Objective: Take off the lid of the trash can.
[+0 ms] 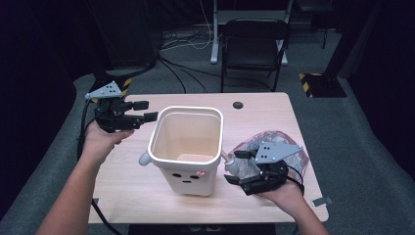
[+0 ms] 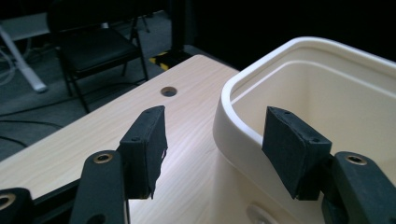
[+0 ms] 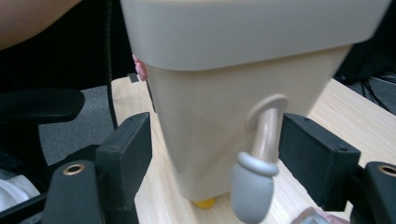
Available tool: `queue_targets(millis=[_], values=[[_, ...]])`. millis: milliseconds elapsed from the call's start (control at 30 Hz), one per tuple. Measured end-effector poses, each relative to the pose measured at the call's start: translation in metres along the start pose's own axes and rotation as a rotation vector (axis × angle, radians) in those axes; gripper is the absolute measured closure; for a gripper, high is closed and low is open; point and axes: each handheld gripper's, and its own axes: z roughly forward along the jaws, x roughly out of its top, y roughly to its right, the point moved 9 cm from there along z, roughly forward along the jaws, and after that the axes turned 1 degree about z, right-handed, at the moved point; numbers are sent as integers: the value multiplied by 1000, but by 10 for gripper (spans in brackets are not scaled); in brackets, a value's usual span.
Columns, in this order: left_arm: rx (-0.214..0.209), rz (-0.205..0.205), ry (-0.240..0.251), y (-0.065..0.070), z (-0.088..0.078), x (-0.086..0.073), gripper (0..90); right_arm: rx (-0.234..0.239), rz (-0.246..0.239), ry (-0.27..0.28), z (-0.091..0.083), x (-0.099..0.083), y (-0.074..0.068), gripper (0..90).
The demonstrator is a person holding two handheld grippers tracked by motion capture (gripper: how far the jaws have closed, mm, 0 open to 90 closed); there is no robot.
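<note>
**Bin between two spread grippers**

The bin (image 1: 186,147) stands mid-counter (image 1: 274,112): cream, tapered, thick rounded rim, a small face on its front, peg arms with grey tips on both sides. Left gripper (image 1: 147,111) fingers spread beside its rim; right gripper (image 1: 234,171) fingers spread around one arm (image 3: 256,168).

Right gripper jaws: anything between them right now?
Yes. In the right gripper view the bin's stubby arm peg with its grey tip sits between the open jaws of the right gripper, nearer one jaw, not visibly clamped.
</note>
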Motion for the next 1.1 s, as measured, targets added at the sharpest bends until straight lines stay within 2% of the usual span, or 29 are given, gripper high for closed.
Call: queue_targets(millis=[133,400,800,1100], values=[[-8,3,5,-1,4,2,407,23,-4,10,4,3,-6,250],[-29,25,-8,2,17,4,441,36,-16,23,10,9,-12,256],[-65,29,-10,6,29,3,531,14,-25,70,15,14,-13,269],[-60,63,-24,12,40,3,605,10,-32,79,20,17,-13,291]])
